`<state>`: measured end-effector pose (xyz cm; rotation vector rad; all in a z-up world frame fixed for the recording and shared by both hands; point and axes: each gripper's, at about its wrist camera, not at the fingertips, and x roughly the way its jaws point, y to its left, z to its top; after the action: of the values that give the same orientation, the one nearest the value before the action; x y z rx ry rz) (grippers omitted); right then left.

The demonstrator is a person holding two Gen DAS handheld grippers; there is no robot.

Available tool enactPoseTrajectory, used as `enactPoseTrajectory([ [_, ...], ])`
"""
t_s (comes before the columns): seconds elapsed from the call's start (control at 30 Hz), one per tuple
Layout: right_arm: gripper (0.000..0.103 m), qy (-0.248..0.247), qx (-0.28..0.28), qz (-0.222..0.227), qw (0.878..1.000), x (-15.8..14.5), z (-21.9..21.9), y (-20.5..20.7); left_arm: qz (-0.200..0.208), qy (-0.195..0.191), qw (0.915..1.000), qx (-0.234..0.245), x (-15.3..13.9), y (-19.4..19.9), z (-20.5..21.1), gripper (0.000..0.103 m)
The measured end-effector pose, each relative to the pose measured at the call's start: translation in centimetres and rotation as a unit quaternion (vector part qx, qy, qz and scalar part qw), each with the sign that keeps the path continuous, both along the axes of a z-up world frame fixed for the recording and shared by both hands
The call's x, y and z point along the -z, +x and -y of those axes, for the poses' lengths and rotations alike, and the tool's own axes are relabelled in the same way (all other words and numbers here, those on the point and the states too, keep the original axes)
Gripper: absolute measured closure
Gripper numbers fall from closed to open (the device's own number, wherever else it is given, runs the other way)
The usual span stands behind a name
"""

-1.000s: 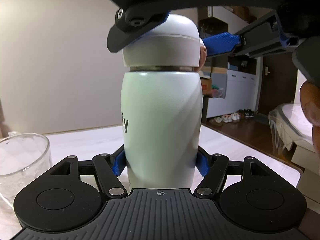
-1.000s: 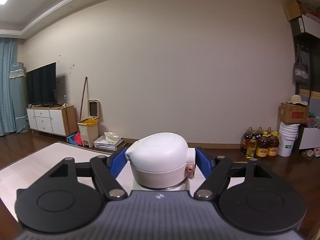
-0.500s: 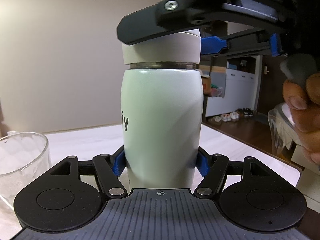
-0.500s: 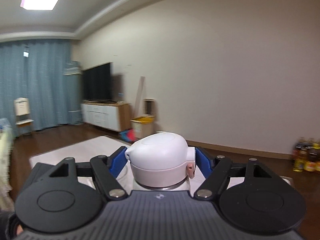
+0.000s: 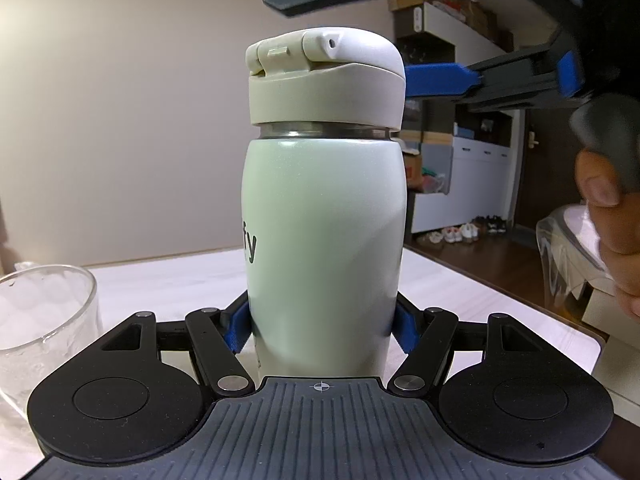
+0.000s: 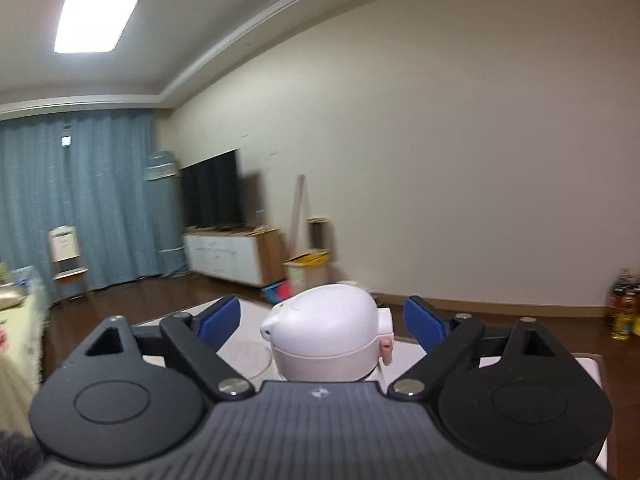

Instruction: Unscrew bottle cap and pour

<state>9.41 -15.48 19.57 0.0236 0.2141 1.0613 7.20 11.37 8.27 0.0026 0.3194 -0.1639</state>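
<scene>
Bottle (image 5: 324, 240) clamped in left claw (image 5: 322, 328), upright

The left gripper (image 5: 322, 330) is clamped low on the upright bottle (image 5: 324, 240), near its base. The right gripper (image 6: 322, 320) hovers higher, its blue pads (image 6: 424, 322) spread clear of the cap (image 6: 326, 330).

White table (image 5: 460, 292) w/ bottle (image 5: 324, 240), glass (image 5: 44, 320).

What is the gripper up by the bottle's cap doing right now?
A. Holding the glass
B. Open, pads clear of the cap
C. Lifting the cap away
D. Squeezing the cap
B: the right gripper has gaps showing between both blue pads and the cap.
</scene>
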Motion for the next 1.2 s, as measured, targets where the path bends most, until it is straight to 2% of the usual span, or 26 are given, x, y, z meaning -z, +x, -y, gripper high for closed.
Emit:
enactPoseTrajectory([
  [0.17,0.013,-0.034,0.075,0.039,0.996,0.5,-1.9,-2.3,0.001,0.001,1.0,-0.001,-0.1,-0.2,1.0,0.031],
  [0.3,0.013,-0.049,0.105,0.052,0.992,1.0,-3.3,-2.8,0.001,0.001,1.0,-0.001,-0.1,-0.1,1.5,0.031],
  [0.4,0.015,-0.062,0.121,0.055,0.989,1.3,-4.2,-2.6,0.001,0.0,1.0,-0.001,0.5,-0.1,0.2,0.031],
  [0.57,0.019,-0.069,0.122,0.057,0.989,1.9,-4.8,-2.6,0.002,0.0,1.0,-0.001,0.2,-0.9,-0.2,0.03],
  [0.8,0.031,-0.073,0.12,0.057,0.988,2.6,-5.2,-2.6,0.002,-0.001,1.0,-0.001,0.1,-0.9,1.1,0.03],
  [1.2,0.032,-0.069,0.084,0.062,0.992,2.6,-4.3,-2.7,0.002,-0.002,1.0,0.0,-0.2,-1.3,3.3,0.031],
])
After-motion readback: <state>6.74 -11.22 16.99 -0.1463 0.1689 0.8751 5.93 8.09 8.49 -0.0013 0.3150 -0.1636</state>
